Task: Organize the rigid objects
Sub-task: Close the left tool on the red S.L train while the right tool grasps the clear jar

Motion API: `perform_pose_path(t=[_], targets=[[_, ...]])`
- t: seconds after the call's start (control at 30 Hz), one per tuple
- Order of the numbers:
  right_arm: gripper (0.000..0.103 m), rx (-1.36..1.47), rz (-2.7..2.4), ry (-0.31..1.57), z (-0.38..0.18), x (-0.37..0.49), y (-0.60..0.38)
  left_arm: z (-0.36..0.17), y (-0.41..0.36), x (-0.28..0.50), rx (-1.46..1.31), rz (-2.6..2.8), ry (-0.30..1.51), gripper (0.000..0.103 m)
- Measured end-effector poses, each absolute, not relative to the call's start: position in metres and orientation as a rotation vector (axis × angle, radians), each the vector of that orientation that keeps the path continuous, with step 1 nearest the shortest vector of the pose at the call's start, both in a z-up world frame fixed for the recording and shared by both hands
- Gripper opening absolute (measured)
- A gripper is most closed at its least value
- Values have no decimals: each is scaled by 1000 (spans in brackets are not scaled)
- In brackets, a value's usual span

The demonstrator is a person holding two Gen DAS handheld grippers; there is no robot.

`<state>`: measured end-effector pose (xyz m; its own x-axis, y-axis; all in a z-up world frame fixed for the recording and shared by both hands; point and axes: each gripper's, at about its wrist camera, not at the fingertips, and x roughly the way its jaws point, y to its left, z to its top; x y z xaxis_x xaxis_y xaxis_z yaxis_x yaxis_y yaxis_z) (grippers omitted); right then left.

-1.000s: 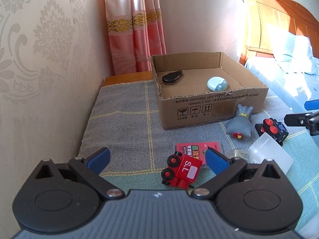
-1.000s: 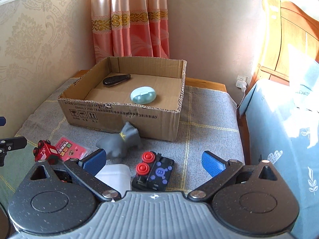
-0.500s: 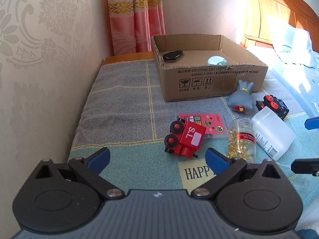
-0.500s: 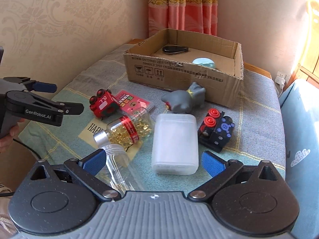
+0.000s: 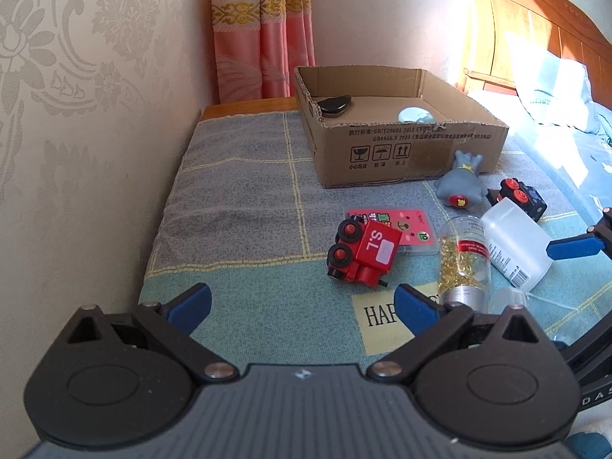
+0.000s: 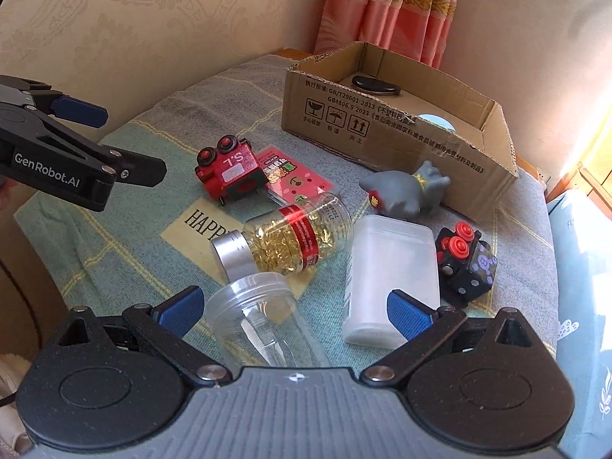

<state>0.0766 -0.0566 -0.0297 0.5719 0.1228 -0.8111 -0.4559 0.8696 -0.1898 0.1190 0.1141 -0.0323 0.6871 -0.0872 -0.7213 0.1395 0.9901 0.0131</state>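
My left gripper (image 5: 302, 304) is open and holds nothing, a short way in front of the red toy train (image 5: 363, 254) on the blanket. My right gripper (image 6: 294, 311) is also open. A clear empty jar (image 6: 260, 317) lies between its fingers, touching neither pad. Beyond it lie a capsule bottle (image 6: 290, 237), a white plastic container (image 6: 390, 275), a black cube with red buttons (image 6: 466, 264), a grey toy (image 6: 405, 191), a pink card pack (image 6: 294, 181) and the train (image 6: 229, 170). The cardboard box (image 6: 382, 130) holds a black item (image 6: 375, 84) and a pale blue round item (image 6: 436, 120).
The blanket-covered surface (image 5: 237, 199) runs along a patterned wall on the left, with pink curtains (image 5: 264, 38) behind the box. A bed with a wooden headboard (image 5: 543, 38) is on the right. In the right wrist view my left gripper (image 6: 132, 143) hovers left of the train.
Both grippers drew back from the box toward the near edge. The right view swung left and down, and the clear jar now lies between its open fingers.
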Motion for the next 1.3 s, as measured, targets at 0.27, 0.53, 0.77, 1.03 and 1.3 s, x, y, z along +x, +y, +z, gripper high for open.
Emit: perform_pose_path(t=[0.27,0.53,0.77,1.03,1.3], targets=[[103,-356,235,940,-20,62,-93,-44,114,122,76,-143,835,101],[103,-241,247,995,-22,60,-114,-47,105,130,92,-181,839,101],[103,-196,286,1002,-25,78,-96,-48,97,147,102,-186,826,101],[103,-201,196,1018,-30,83,-108,-65,82,174,152,-225,829,101],[103,-217,161,1038,-46,77,-125,-74,79,181,216,-249,762,98]])
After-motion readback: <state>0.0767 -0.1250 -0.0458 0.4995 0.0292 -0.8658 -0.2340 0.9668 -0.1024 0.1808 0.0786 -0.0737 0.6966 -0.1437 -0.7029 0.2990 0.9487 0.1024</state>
